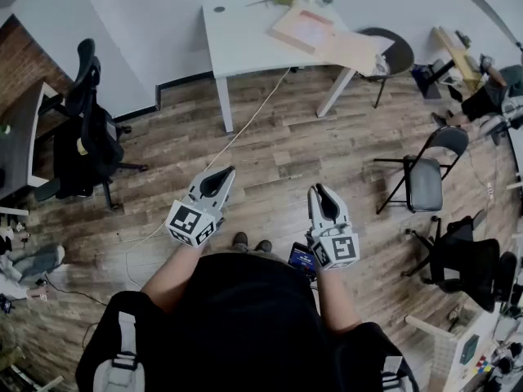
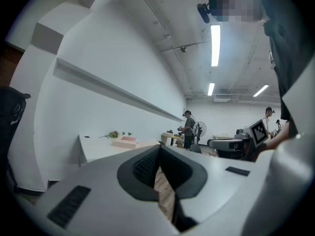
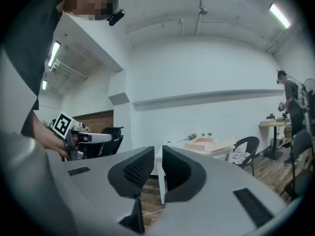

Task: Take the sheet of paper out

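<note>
A white table [image 1: 245,43] stands far ahead against the wall. On it lies a flat pink-and-tan box [image 1: 304,29] with a tan sheet or folder [image 1: 353,50] beside it; a sheet of paper cannot be told apart at this distance. The box also shows small in the left gripper view [image 2: 125,141] and in the right gripper view [image 3: 202,141]. Both grippers are held level at waist height, well short of the table. My left gripper [image 1: 219,174] [image 2: 159,147] has its tips together and holds nothing. My right gripper [image 1: 321,189] [image 3: 158,150] shows a narrow gap with nothing in it.
A cable [image 1: 245,125] runs across the wooden floor from the table toward me. A black office chair [image 1: 86,137] stands at the left, a folding chair [image 1: 425,174] at the right, and a round black chair [image 1: 392,55] beside the table. Other people work at the far right [image 1: 490,96].
</note>
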`<action>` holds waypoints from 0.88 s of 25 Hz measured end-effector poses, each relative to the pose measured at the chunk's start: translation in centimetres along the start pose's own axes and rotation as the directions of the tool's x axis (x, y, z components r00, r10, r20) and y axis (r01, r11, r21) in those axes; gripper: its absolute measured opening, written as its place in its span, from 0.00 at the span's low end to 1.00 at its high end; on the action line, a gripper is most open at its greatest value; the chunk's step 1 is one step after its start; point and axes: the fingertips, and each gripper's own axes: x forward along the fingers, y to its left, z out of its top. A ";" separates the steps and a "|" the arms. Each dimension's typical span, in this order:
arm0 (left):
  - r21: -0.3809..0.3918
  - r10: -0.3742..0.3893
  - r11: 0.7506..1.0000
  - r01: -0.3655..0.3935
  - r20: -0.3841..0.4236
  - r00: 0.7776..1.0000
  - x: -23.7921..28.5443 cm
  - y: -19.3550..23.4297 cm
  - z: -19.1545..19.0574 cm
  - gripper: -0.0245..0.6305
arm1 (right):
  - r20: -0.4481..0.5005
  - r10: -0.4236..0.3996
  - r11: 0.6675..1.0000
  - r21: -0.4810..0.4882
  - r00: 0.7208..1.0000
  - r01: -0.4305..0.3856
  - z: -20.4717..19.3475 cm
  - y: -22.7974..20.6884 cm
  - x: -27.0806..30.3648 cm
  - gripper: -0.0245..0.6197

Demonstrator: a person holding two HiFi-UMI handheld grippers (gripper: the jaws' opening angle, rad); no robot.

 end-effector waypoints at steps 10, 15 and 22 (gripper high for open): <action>-0.006 -0.005 1.000 0.005 -0.005 1.000 -0.1 -0.8 -0.4 0.04 | 0.045 -0.005 1.000 0.014 0.999 0.004 1.0 -0.1 -0.4 0.16; 0.000 -0.003 1.000 0.003 -0.012 1.000 0.1 -1.5 -0.7 0.04 | 0.040 -0.009 1.000 0.011 0.999 0.009 0.7 -0.8 -1.2 0.20; 0.007 -0.026 1.000 0.026 -0.028 0.999 1.0 -3.6 -1.1 0.04 | 0.029 -0.027 0.999 0.026 0.999 0.026 0.0 -2.3 -2.9 0.22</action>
